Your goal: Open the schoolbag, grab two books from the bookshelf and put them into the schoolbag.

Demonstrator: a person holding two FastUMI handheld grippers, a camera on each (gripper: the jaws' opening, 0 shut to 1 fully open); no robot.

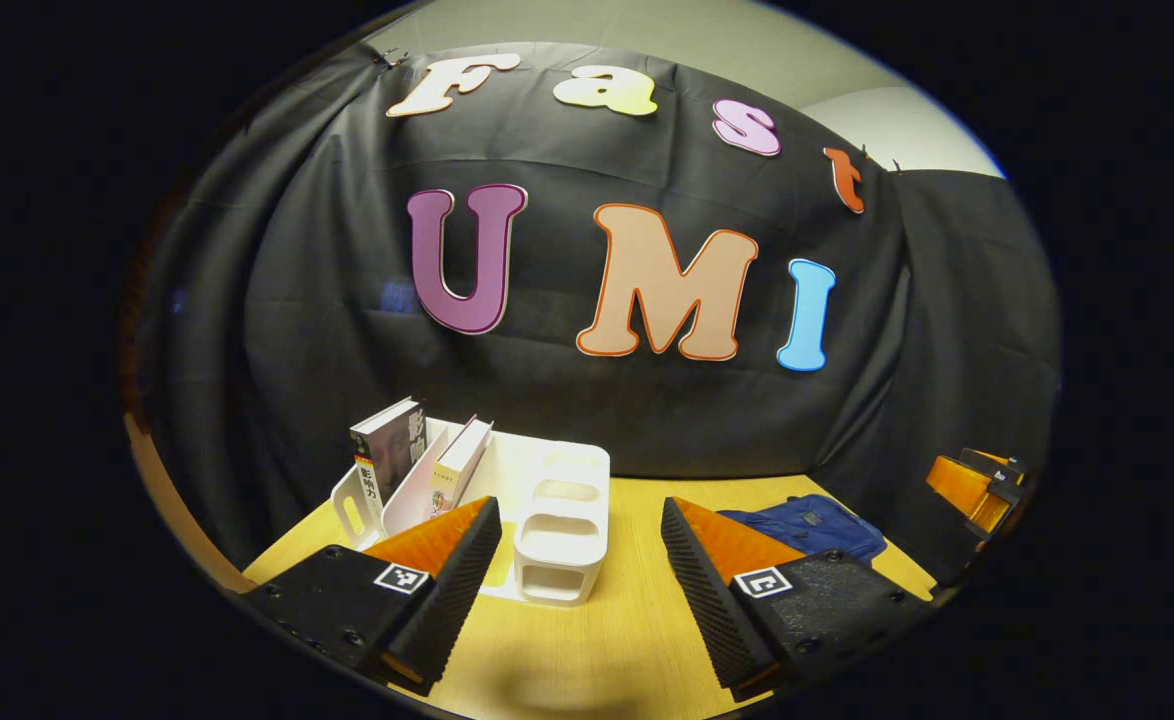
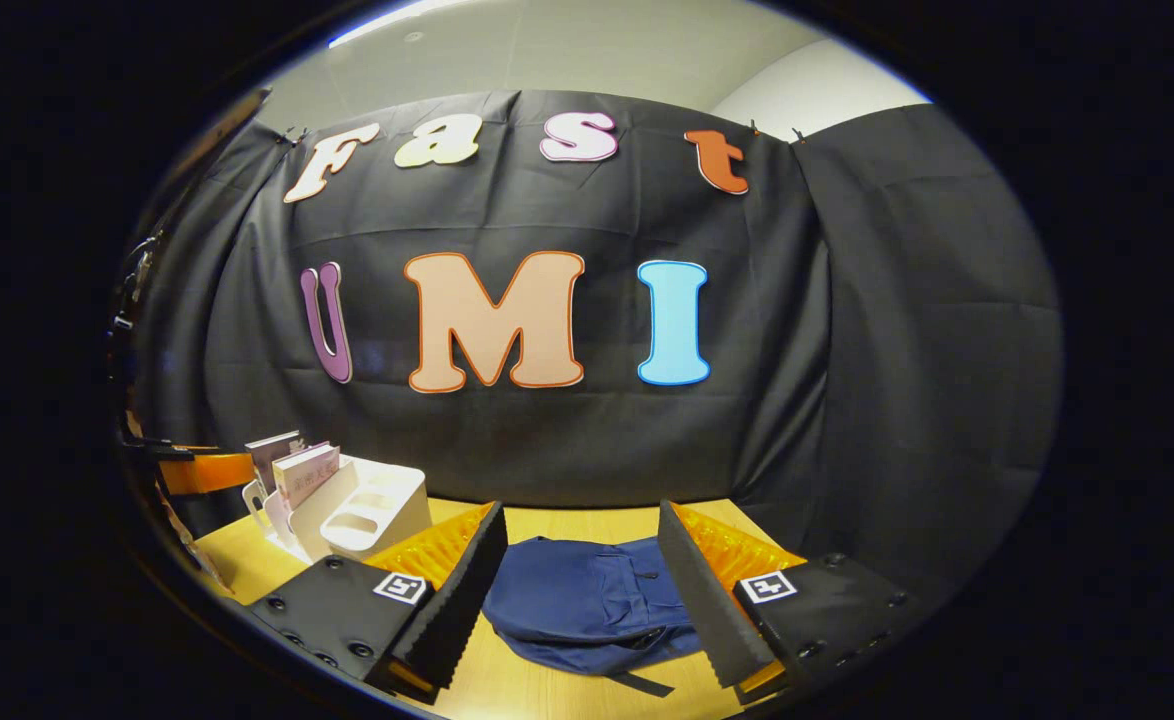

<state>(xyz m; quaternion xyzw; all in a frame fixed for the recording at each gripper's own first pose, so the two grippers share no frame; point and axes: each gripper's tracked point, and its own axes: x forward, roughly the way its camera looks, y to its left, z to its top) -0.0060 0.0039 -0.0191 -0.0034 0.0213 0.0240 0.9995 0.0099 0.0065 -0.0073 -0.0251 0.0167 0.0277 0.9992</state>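
While the schoolbag (image 2: 587, 600) lies low centre between the wide-open right gripper (image 2: 577, 570), the left gripper (image 1: 582, 565) gapes before the bookshelf (image 1: 557, 520).

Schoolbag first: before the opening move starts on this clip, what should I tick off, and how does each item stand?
1. Schoolbag lies flat on the table, directly ahead of the right gripper: ok.
2. Right gripper open, nothing held: ok.
3. Left gripper open, nothing held: ok.
4. Two books standing in the white bookshelf: ok.
5. Bag's zipper position and whether it is closed: cannot tell.
6. Either gripper touching the bag: not ok, both are apart from it.
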